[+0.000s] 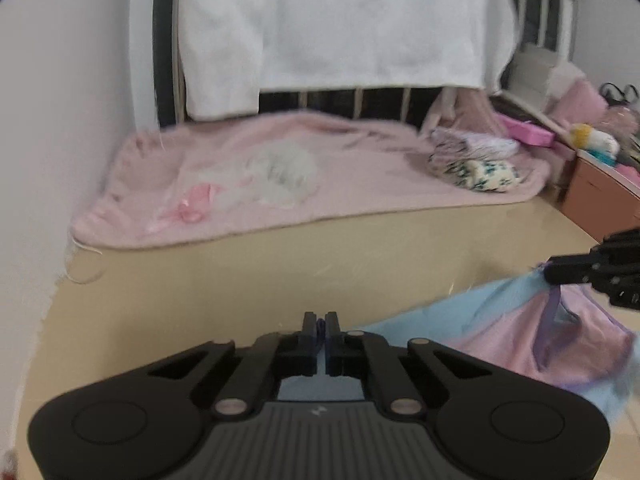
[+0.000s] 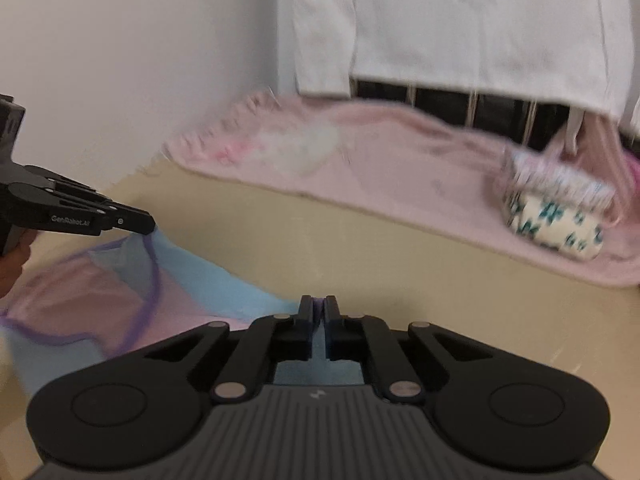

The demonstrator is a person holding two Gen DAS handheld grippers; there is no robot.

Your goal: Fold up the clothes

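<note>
A light blue and pink garment (image 1: 492, 320) with purple trim hangs stretched between my two grippers above the beige surface (image 1: 240, 280). In the left wrist view my left gripper (image 1: 320, 323) is shut, with a sliver of blue-purple fabric pinched between its tips. The right gripper (image 1: 549, 272) comes in from the right edge, shut on the garment's upper edge. In the right wrist view the right gripper (image 2: 319, 305) is shut on the garment (image 2: 100, 292), and the left gripper (image 2: 149, 227) grips the purple-trimmed edge at the left. Motion blur softens both views.
A pink fluffy blanket (image 1: 360, 168) covers the far part of the surface, with a stack of folded clothes (image 1: 476, 160) on its right side. White cloth (image 1: 340, 24) hangs over a dark railing behind. A white wall (image 1: 60, 120) stands left; a reddish drawer unit (image 1: 600, 196) right.
</note>
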